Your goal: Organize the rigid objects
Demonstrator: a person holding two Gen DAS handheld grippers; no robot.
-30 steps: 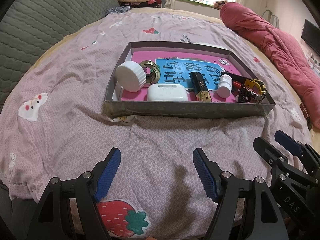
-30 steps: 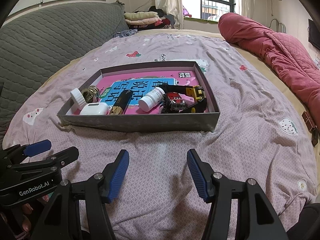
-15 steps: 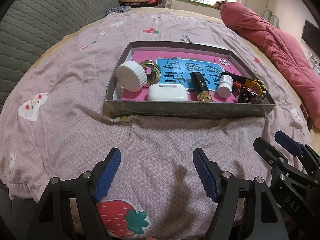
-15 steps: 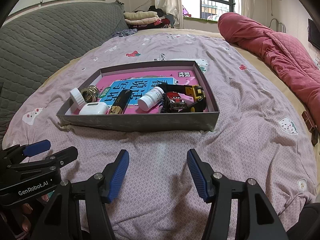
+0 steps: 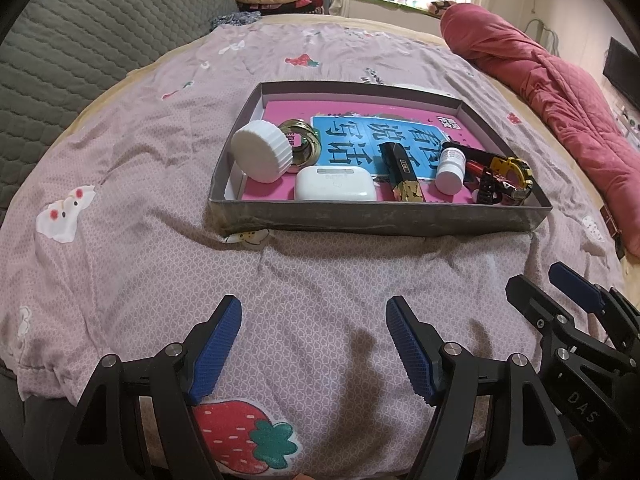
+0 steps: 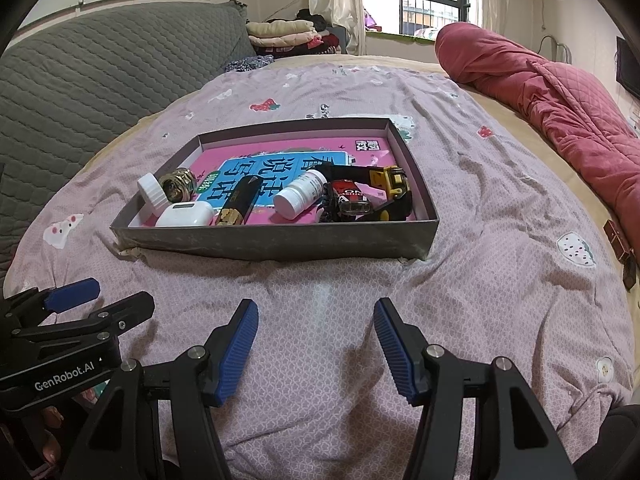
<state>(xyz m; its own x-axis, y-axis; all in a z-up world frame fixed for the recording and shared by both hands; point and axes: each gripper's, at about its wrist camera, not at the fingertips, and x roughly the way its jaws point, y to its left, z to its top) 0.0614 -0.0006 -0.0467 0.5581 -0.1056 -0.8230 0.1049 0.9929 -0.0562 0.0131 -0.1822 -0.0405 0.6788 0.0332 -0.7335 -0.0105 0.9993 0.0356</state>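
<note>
A grey shallow box (image 5: 376,222) (image 6: 276,242) lies on the bed over a pink and blue book (image 5: 360,140). Inside it are a white round lid (image 5: 262,156), a brass ring (image 5: 302,148), a white earbud case (image 5: 336,188), a black and gold lighter (image 5: 402,174), a small white bottle (image 5: 451,170) and a yellow tape measure with red and black items (image 5: 502,180). My left gripper (image 5: 314,346) is open and empty, well short of the box. My right gripper (image 6: 316,346) is open and empty too, beside the left one.
A pink patterned quilt (image 5: 120,200) covers the bed. A grey quilted headboard (image 5: 72,40) runs along the left. A red rolled duvet (image 6: 560,92) lies at the right. Folded clothes (image 6: 288,36) are stacked at the far end under a window.
</note>
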